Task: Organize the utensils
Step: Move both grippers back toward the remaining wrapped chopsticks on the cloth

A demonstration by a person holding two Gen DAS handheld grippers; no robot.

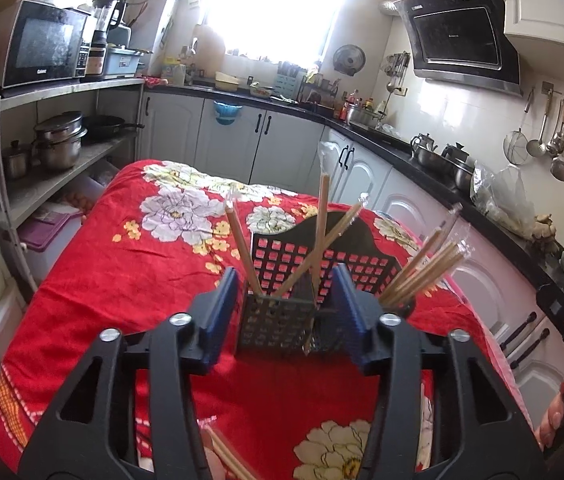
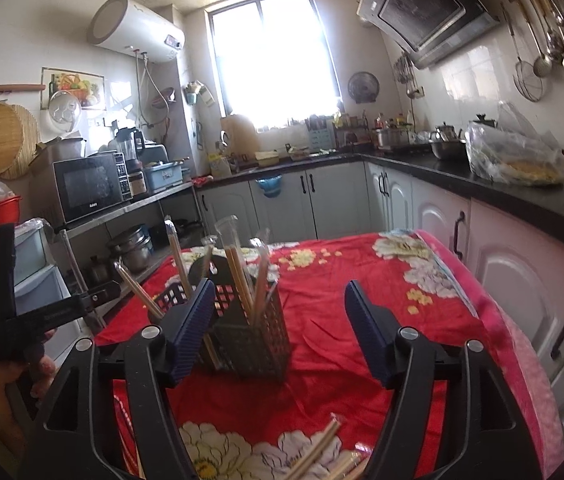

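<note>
I judge the job mostly done: on my left, the left hand-held gripper point(image 1: 286, 312) stands spread and empty around the black perforated plastic utensil caddy point(image 1: 278, 320), which holds most wrapped wooden chopsticks point(image 1: 323, 224); rightward, the right hand-held gripper point(image 2: 280, 332) gapes empty, a few loose wrapped chopsticks point(image 2: 321, 452) left on the red floral-clothed surface point(image 2: 341, 312).

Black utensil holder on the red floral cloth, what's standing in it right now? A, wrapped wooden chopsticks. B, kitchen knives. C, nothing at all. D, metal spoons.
A: several wrapped wooden chopsticks stand tilted in the perforated black utensil holder, their clear wrapper tips sticking up above its rim.
</note>
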